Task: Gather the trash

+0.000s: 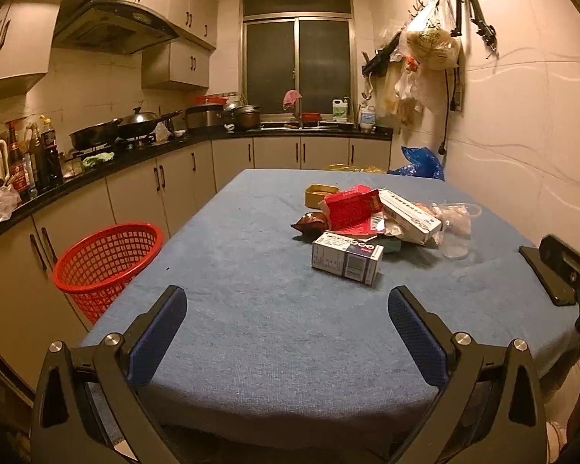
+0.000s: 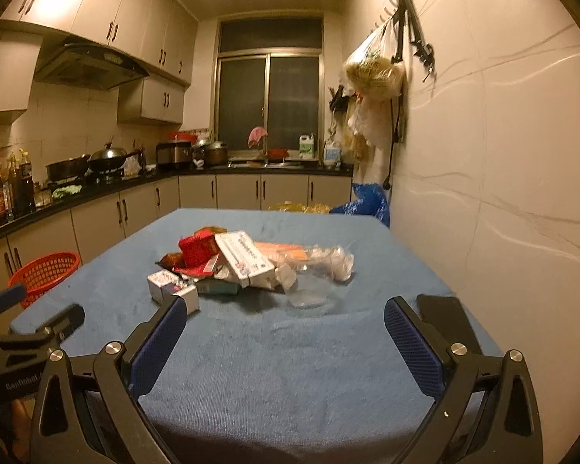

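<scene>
— Left gripper (image 1: 287, 307) first: how does it stand?

— Spread wide over the near end of the blue-clothed table (image 1: 251, 348), blue pads (image 1: 162, 332) apart, nothing between them. The right gripper (image 2: 284, 317) is the same, gaping and empty.

— And the trash?

— A heap at about twelve o'clock from both, near the middle of the table, well apart from the fingertips. Nearest in the left wrist view lies a small white carton (image 1: 346, 258). Behind it a red wrapper (image 1: 352, 208), with a long white box (image 1: 410, 212) leaning on the pile at one o'clock and crumpled clear plastic (image 1: 454, 228) further right.

— Somewhere to put it?

— A red mesh basket (image 1: 108, 263) stands off the table's left edge, at ten o'clock from the left gripper. A dark flat phone (image 1: 547, 274) lies on the cloth at two o'clock.
</scene>
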